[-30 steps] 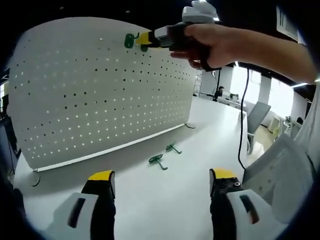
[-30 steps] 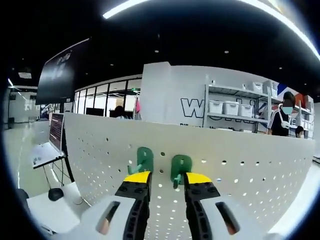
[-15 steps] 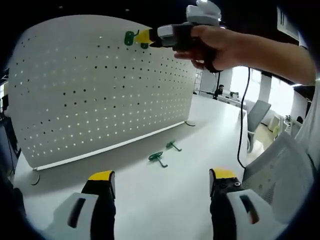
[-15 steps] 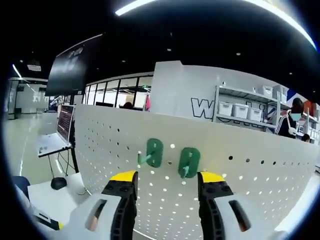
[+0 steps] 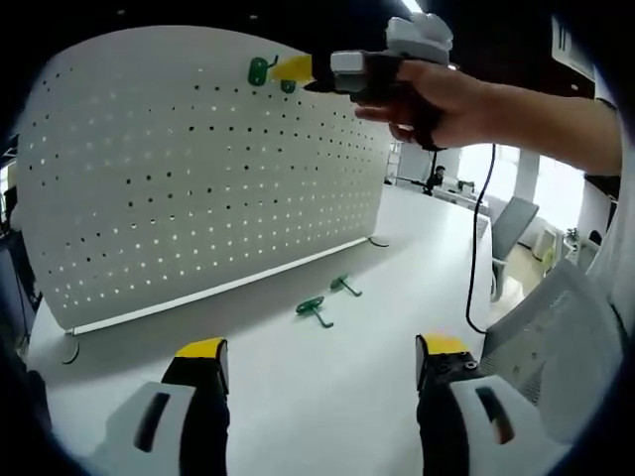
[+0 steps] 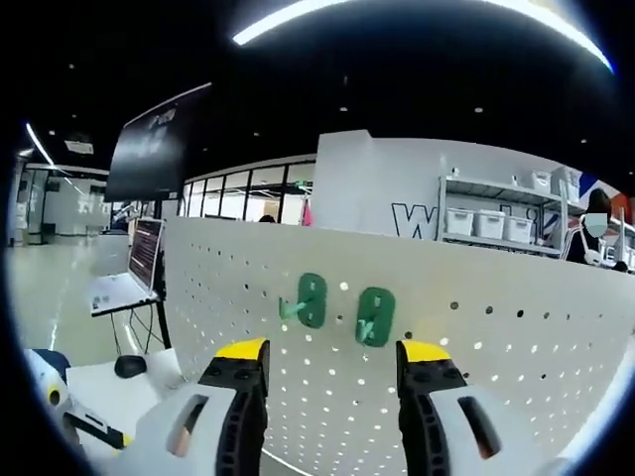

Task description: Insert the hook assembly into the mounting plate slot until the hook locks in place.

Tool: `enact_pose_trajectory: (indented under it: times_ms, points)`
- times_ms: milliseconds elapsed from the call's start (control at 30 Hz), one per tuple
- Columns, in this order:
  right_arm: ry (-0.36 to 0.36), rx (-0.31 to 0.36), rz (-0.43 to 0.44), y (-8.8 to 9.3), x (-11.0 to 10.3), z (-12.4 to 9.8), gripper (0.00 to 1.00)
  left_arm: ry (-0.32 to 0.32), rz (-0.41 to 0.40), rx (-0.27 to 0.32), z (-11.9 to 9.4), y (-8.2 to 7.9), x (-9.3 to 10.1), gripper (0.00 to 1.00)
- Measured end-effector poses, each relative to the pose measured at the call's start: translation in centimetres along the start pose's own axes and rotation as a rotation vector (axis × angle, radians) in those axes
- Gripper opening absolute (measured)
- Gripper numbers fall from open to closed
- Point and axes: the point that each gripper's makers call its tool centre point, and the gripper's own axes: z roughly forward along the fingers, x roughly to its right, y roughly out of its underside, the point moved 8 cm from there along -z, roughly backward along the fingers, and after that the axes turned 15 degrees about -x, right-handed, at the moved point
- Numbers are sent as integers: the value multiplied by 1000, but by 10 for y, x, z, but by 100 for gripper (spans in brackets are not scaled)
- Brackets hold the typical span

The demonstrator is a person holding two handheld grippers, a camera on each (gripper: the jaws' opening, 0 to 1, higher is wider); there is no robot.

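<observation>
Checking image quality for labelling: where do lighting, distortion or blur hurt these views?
Left gripper view: fisheye bows the pegboard; bright windows blow out at right. Right gripper view: ceiling light strip glares, the two green hooks look slightly soft.

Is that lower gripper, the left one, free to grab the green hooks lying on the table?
Probably yes: the left gripper is open, and bare white table lies between it and the two loose hooks, with nothing blocking.

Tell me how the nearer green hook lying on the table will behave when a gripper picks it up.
The nearer green hook looks like thin moulded plastic, so probably light and stiff. It lies flat on the white table, so the jaws may struggle to get under it, and it could skid. Its flat plate and prong should keep it from rolling.
</observation>
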Motion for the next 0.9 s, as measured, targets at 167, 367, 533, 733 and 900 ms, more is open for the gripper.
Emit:
enact_pose_trajectory:
  times_ms: [167, 367, 533, 733, 900]
  points:
    - [-50, 27, -5, 9, 0, -9, 54, 2, 4, -4, 1, 1, 0, 79]
    - [-70, 33, -8, 13, -1, -14, 55, 0, -2, -2, 0, 1, -1, 80]
    - [-77, 32, -19, 16, -1, -18, 56, 1, -2, -2, 0, 0, 0, 79]
    - [-97, 19, -15, 29, -1, -27, 58, 0, 1, -2, 1, 0, 0, 79]
    - [-115, 2, -15, 42, -1, -36, 59, -5, 2, -3, 0, 0, 0, 79]
